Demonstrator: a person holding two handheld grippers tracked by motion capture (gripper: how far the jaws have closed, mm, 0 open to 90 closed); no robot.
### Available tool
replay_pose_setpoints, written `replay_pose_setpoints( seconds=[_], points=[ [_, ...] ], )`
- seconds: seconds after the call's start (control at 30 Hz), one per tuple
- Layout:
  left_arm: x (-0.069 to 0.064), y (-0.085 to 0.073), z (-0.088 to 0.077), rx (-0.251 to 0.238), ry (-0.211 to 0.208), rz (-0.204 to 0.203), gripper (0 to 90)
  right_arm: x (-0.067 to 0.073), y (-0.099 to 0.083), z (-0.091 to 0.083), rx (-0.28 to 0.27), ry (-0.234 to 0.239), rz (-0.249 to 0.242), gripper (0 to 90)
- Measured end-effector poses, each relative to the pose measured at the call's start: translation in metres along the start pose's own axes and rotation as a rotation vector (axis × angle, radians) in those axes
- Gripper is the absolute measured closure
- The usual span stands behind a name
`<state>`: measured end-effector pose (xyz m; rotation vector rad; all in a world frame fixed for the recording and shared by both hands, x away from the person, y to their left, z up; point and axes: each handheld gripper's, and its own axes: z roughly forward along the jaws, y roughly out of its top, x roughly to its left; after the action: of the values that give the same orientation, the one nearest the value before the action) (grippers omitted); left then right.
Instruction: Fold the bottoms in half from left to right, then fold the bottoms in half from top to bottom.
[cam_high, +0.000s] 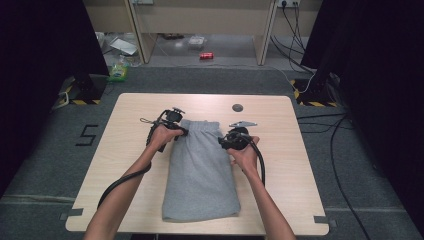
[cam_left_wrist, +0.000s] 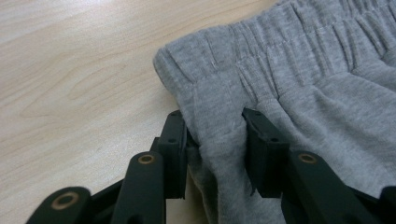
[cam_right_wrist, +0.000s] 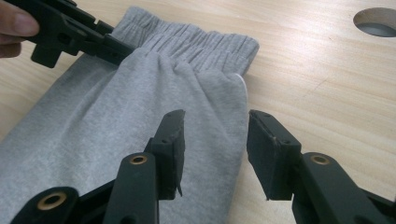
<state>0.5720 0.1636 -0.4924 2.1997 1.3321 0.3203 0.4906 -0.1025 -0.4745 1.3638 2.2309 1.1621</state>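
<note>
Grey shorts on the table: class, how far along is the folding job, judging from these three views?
Done: the grey shorts lie flat, already folded lengthwise into a narrow strip on the table. In hand: the left hand-held gripper pinches a fold of fabric below the waistband; the right hand-held gripper straddles the opposite edge, jaws open. Left: probably folding the waistband end toward the hem.

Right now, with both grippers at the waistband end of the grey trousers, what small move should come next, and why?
Probably close the right gripper on the trousers edge. Its jaws stand open astride that edge, pads not pressing, while the left gripper seems already clamped on a fold by the waistband. Both sides should be held before lifting.
</note>
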Motion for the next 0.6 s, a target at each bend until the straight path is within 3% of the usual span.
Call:
replay_pose_setpoints(
  seconds=[0.6],
  points=[
    [0.0,-0.001,0.0,-0.007,0.002,-0.003,62.1,-0.013,0.011,0.022,0.009,-0.013,0.048,52.6]
  ],
)
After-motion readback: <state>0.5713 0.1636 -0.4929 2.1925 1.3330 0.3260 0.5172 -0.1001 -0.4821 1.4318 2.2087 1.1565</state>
